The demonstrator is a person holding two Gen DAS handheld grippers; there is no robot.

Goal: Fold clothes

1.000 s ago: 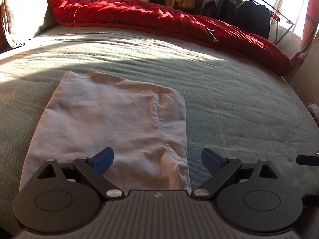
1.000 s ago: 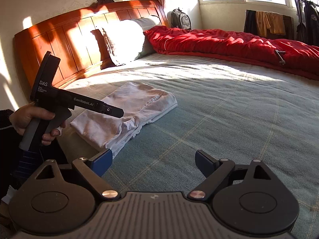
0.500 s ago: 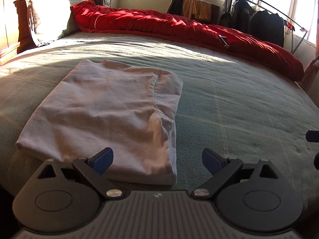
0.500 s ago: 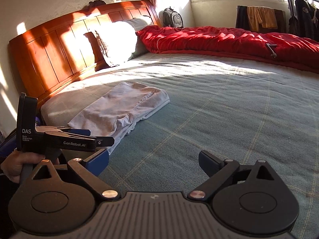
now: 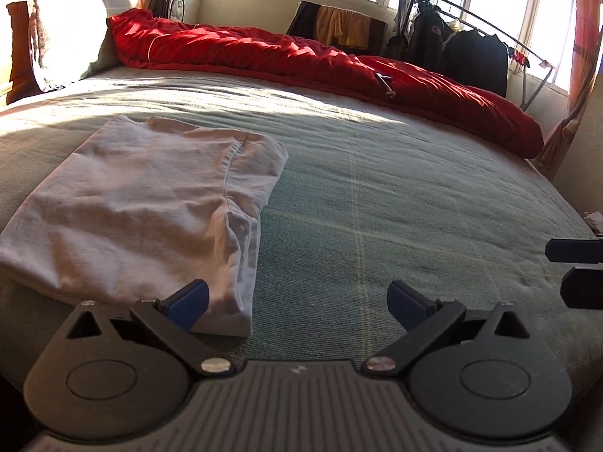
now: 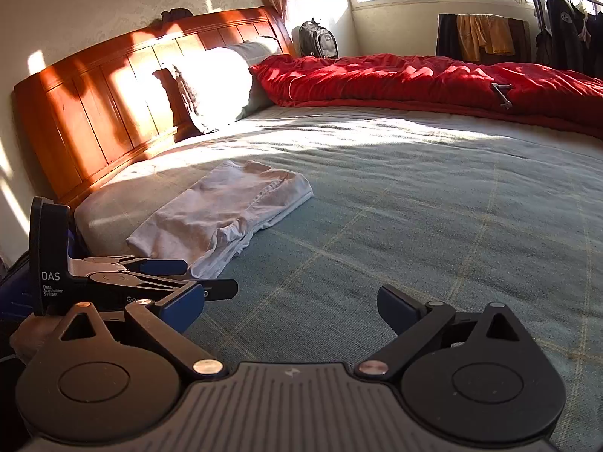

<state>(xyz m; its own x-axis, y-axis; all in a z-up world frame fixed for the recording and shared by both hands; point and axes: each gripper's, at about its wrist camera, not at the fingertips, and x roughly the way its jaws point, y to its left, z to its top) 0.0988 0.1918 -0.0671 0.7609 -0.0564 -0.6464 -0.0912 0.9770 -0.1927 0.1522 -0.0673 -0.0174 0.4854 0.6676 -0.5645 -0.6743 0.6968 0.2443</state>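
A white garment (image 5: 143, 211), folded into a flat rectangle, lies on the green bedspread (image 5: 377, 207) near the bed's front left edge. My left gripper (image 5: 297, 299) hovers just in front of its near right corner. Its jaws are opening, and only bedspread lies between them. The left blue pad overlaps the garment's corner in the view without gripping it. In the right wrist view the garment (image 6: 226, 214) lies ahead to the left, and the left gripper (image 6: 199, 277) sits low beside it. My right gripper (image 6: 292, 307) is open over bare bedspread. It shows at the right edge of the left view (image 5: 569, 269).
A red duvet (image 5: 301, 56) is bunched along the far side of the bed. A pillow (image 5: 71, 30) leans on the wooden headboard (image 6: 94, 105), with a backpack (image 6: 318, 39) behind it. A rack of dark clothes (image 5: 471, 52) stands by the windows.
The left gripper has drawn back and down from over the garment towards the bed's near edge, so the whole fold now shows. Both grippers' jaws stand slightly wider.
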